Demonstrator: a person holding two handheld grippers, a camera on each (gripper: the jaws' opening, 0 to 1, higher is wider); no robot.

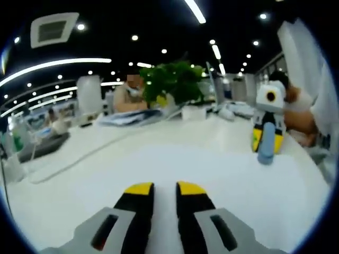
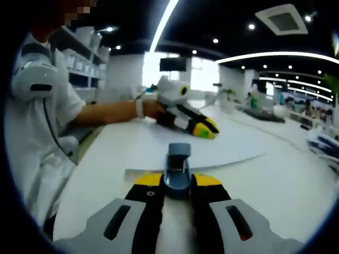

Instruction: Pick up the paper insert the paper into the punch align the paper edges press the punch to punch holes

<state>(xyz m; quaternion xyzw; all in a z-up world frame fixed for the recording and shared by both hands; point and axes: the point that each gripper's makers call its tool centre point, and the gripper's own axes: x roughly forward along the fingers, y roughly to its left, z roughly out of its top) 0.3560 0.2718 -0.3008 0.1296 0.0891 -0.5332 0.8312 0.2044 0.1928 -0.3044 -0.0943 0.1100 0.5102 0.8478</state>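
Note:
A blue-grey hole punch (image 2: 178, 170) sits between my right gripper's (image 2: 178, 180) yellow-tipped jaws, which are shut on it. A white paper sheet (image 2: 225, 145) lies flat on the white table, its near edge reaching into the punch. In the left gripper view the same punch (image 1: 266, 144) stands upright at the right, held by the right gripper (image 1: 268, 124). My left gripper (image 1: 164, 189) hovers low over the paper (image 1: 201, 166), its jaws a narrow gap apart with nothing between them. A person's hand holds that left gripper (image 2: 204, 129) at the sheet's far side.
The white table (image 2: 106, 159) stretches ahead. A potted green plant (image 1: 172, 82) and a white box (image 1: 194, 111) stand at the far edge, with stacked papers (image 1: 127, 117) to their left. The person's white sleeve (image 2: 37, 111) is beside the table's left edge.

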